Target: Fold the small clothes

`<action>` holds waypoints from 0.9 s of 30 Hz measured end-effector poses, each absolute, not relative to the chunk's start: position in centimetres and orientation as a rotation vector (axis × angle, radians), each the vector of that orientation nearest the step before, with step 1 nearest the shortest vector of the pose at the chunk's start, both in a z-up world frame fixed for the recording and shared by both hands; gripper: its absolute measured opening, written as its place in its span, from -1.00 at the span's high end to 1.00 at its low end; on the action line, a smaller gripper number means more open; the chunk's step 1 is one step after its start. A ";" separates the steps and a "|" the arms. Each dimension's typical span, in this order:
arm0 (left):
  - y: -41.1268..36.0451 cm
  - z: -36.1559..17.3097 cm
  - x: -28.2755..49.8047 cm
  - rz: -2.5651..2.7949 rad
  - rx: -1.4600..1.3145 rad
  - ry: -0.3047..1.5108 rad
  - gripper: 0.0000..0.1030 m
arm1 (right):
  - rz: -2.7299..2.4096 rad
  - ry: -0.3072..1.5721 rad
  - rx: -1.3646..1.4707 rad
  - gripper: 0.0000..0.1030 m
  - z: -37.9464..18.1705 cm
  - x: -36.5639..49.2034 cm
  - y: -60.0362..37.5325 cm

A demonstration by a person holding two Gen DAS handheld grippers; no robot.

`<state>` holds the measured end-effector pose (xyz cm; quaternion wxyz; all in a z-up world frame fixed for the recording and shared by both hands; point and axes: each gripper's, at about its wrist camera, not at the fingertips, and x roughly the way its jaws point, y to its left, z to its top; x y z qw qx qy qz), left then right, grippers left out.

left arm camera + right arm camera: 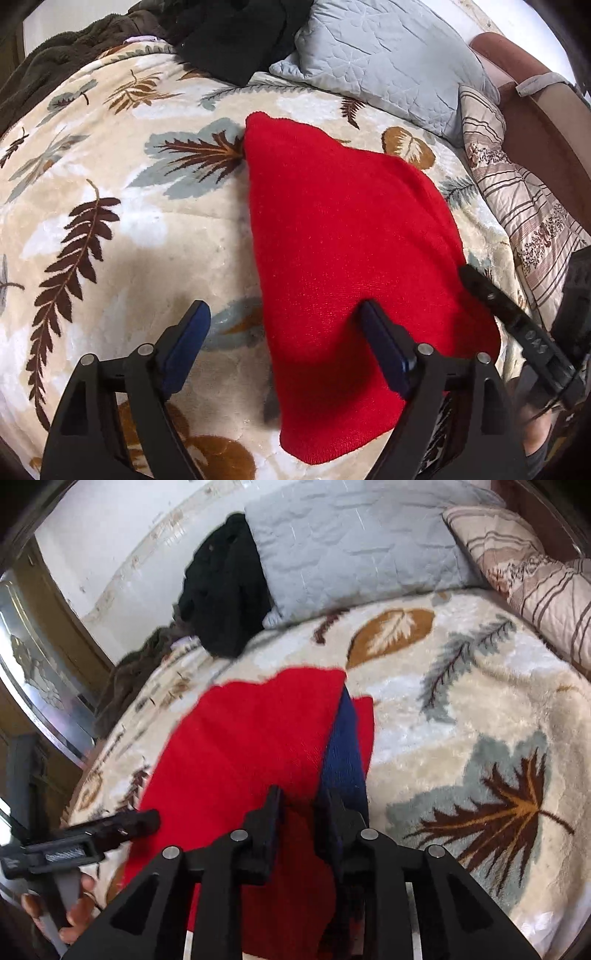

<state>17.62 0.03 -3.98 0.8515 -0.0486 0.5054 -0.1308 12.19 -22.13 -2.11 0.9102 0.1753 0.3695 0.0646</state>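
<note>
We look down from close above the bed. Our left wrist view faces the grey pillow [384, 59] at one o'clock. Our right wrist view faces that pillow [354, 546] at twelve. Both show the red cloth [347, 236] [251, 746] and leaf blanket [122, 206] [461, 709].
</note>
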 end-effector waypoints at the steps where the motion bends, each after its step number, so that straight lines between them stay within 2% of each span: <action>1: -0.1 -3.9 17.5 -0.271 -0.088 1.054 -0.64 | 0.138 0.744 0.362 0.38 -1.8 11.8 -22.3; 3: -0.5 -3.8 17.3 -0.261 -0.064 1.038 -0.64 | 0.149 0.731 0.377 0.23 -1.7 11.5 -22.5; 7: -0.9 -3.5 17.0 -0.245 -0.028 1.011 -0.64 | 0.153 0.771 0.361 0.22 -2.7 12.1 -22.1; 9: -1.0 -3.3 16.8 -0.243 -0.016 0.998 -0.64 | 0.138 0.769 0.289 0.42 -2.6 12.2 -21.4; 10: -1.0 -3.2 16.8 -0.240 -0.007 0.989 -0.64 | 0.143 0.760 0.254 0.63 -2.4 12.1 -21.0; 12: -1.1 -3.0 16.6 -0.231 0.013 0.970 -0.64 | 0.147 0.754 0.248 0.65 -2.3 12.1 -20.8; 19: -1.7 -3.0 16.1 -0.216 0.065 0.919 -0.64 | 0.156 0.771 0.363 0.53 -3.3 12.2 -22.0; 27: -1.5 -3.3 15.7 -0.212 0.057 0.910 -0.65 | 0.141 0.791 0.360 0.35 -3.2 10.9 -22.2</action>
